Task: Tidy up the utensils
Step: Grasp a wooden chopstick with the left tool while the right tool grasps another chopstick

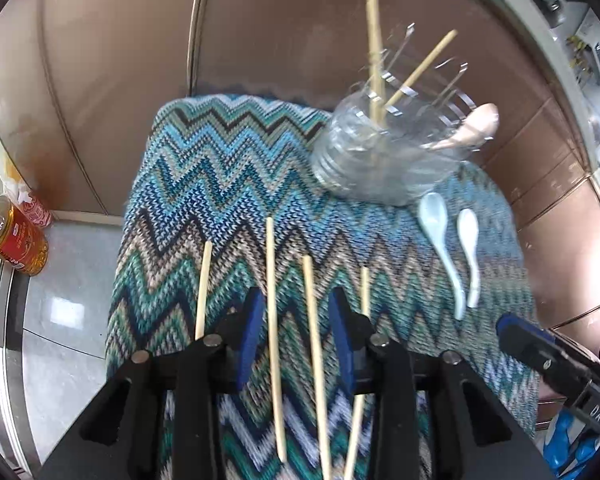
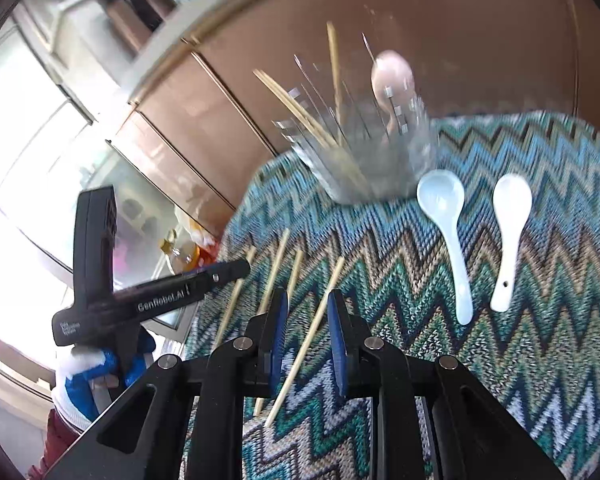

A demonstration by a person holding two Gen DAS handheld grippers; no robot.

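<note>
Left wrist: left gripper fingers astride two chopsticks, untouched.

Left claw tips steeply downward, its blue pads parted with a clear gap between them, nothing pinched. Right claw angles down as well, pads narrower apart, pressing on nothing. From the right wrist view the left claw's black body juts in from the side, gripped by a hand in a blue-and-white glove.
</note>
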